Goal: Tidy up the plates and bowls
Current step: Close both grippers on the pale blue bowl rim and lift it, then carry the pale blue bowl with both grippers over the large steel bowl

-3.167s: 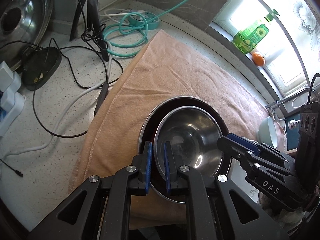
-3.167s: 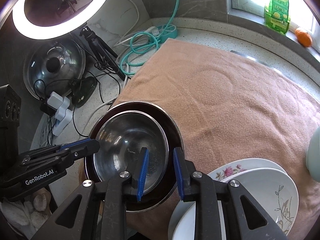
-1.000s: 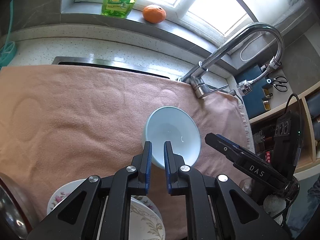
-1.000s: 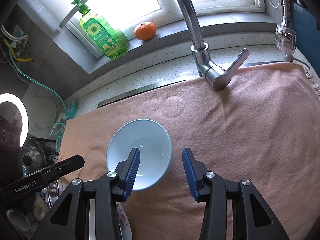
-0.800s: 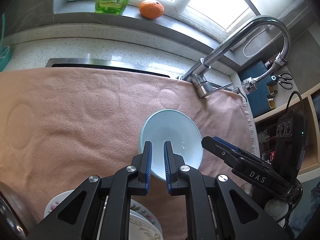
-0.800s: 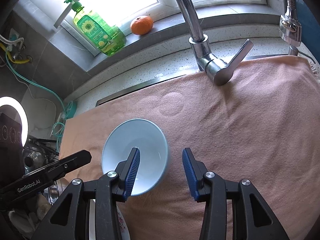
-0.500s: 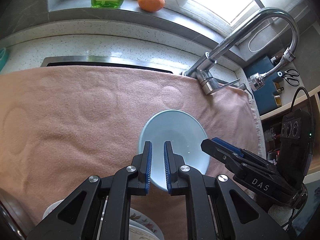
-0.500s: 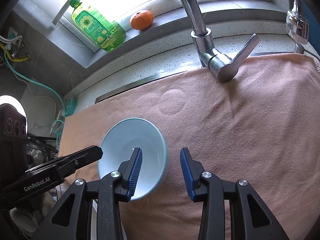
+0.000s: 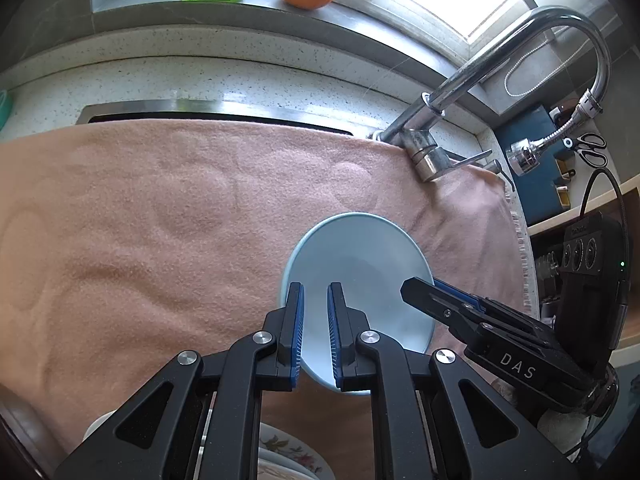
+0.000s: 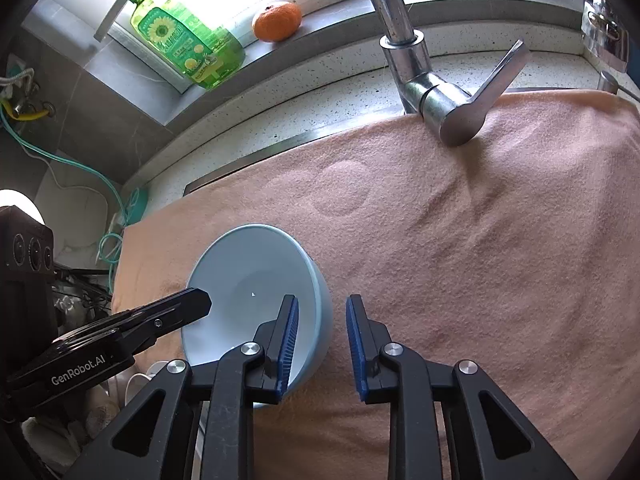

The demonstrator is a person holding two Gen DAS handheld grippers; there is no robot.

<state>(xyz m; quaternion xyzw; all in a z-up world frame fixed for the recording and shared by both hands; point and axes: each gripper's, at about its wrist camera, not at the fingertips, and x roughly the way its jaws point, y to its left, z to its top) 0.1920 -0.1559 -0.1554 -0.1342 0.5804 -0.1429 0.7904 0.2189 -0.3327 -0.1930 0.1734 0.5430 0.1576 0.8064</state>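
A pale blue bowl (image 9: 360, 264) stands upright on the pink towel (image 9: 160, 240). My left gripper (image 9: 315, 312) hovers over the bowl's near left rim, shut, with nothing in it. In the right wrist view the same bowl (image 10: 248, 276) sits left of centre. My right gripper (image 10: 321, 300) straddles its right wall, one finger inside and one outside. Its jaws are closing, and a strip of towel still shows between the outer pad and the bowl. The right gripper's tip (image 9: 412, 286) reaches in from the right. A floral plate (image 9: 288, 452) peeks out below my left gripper.
A chrome faucet (image 10: 440, 116) rises at the towel's far edge, its lever over the cloth. A green soap bottle (image 10: 184, 44) and an orange (image 10: 278, 20) sit on the window sill. A sink slot (image 9: 200, 118) shows behind the towel. Shelves and scissors (image 9: 592, 148) are at right.
Both grippers swung away from the steel bowl to the blue bowl, then sank closer to it. The right jaws narrowed around its right wall. The left jaws stayed shut.
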